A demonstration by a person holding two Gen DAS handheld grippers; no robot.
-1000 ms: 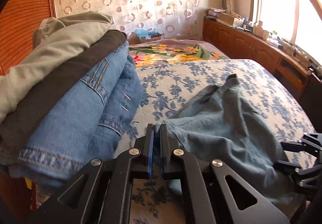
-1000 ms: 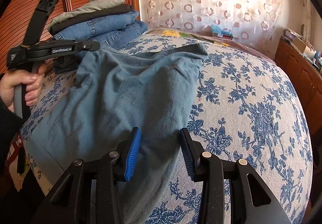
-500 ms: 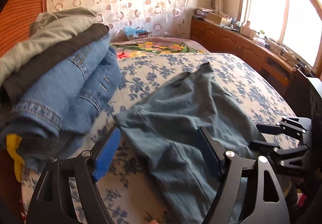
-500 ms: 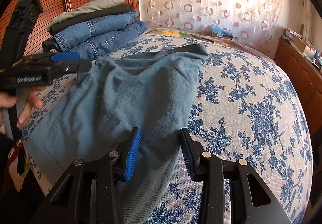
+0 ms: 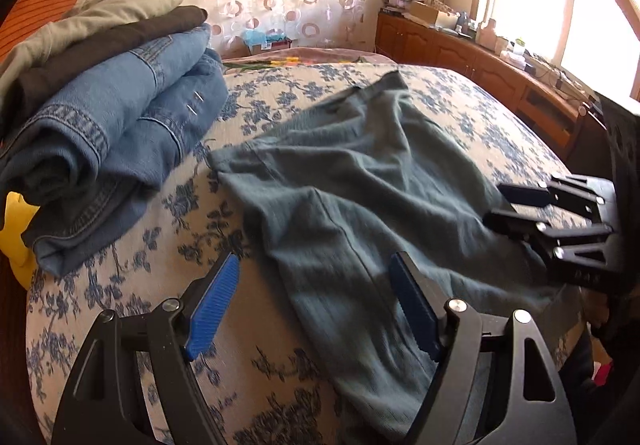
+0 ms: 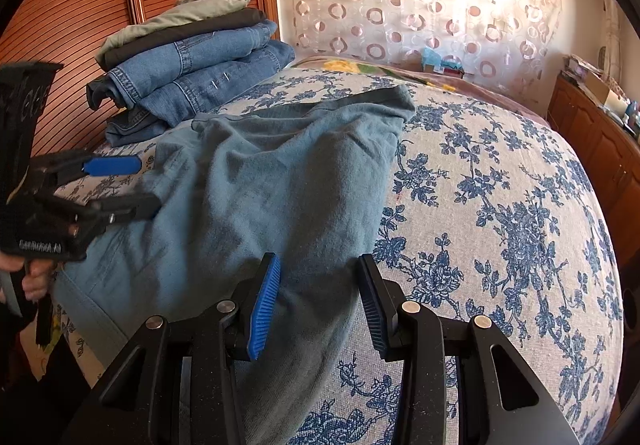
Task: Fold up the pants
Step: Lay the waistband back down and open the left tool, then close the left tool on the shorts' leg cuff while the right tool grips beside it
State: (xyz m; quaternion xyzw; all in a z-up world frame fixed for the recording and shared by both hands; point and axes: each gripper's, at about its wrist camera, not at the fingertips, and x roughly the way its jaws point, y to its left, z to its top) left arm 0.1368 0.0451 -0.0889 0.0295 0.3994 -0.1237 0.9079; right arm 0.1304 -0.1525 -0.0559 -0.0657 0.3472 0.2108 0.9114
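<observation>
Grey-blue pants [image 5: 360, 197] lie spread and wrinkled on the floral bed cover, also in the right wrist view [image 6: 260, 197]. My left gripper [image 5: 316, 309] is open, its jaws astride the pants' near left edge, holding nothing. It also shows in the right wrist view [image 6: 136, 185], at the pants' left side. My right gripper [image 6: 316, 305] is open, its jaws astride the pants' right edge near the bed's front. It also shows in the left wrist view [image 5: 504, 205].
A stack of folded clothes [image 6: 192, 61], jeans under dark and olive garments, sits at the bed's back left by a wooden slatted wall [image 6: 80, 5]. A wooden cabinet [image 5: 480, 61] with clutter runs along the right under the window.
My left gripper opened, let go of the pants' upper left corner and drew back toward the near edge of the bed. The right gripper stayed still and open.
</observation>
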